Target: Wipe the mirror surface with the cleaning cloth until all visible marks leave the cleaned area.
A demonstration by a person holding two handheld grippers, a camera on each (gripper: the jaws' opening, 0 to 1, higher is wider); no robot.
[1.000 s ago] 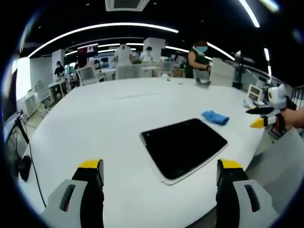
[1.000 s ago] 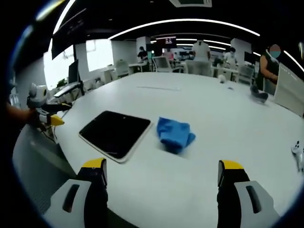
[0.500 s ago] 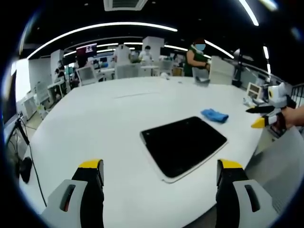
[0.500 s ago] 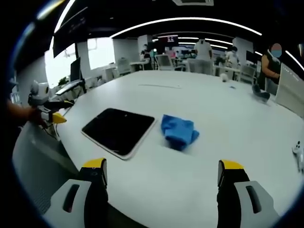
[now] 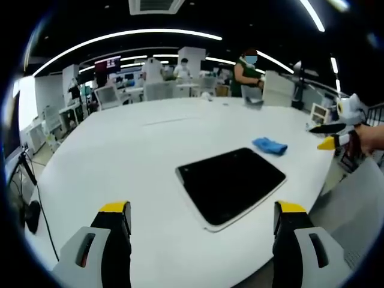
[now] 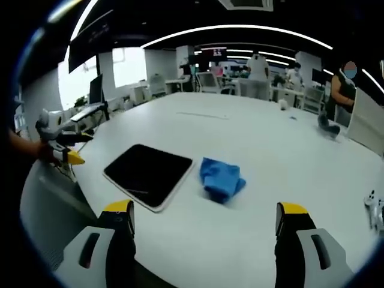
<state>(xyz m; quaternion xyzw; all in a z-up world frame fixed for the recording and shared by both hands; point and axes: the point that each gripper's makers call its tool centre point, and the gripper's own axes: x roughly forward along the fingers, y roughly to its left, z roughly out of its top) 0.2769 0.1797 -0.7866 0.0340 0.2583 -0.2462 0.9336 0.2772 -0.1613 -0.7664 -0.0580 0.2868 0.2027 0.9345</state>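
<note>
Left tool (image 5: 198, 231) spread wide, empty, right tool (image 6: 201, 231) likewise, mirror (image 6: 148, 174) beside cloth (image 6: 221, 180)

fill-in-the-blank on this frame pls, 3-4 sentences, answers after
1. The crumpled cleaning cloth lying on the white table is ____ in colour.
2. The cloth lies ____ the mirror, not on top of it.
3. The right gripper has its jaws ____, with nothing between them.
4. The left gripper holds ____.

Missing words: blue; beside; open; nothing
</note>
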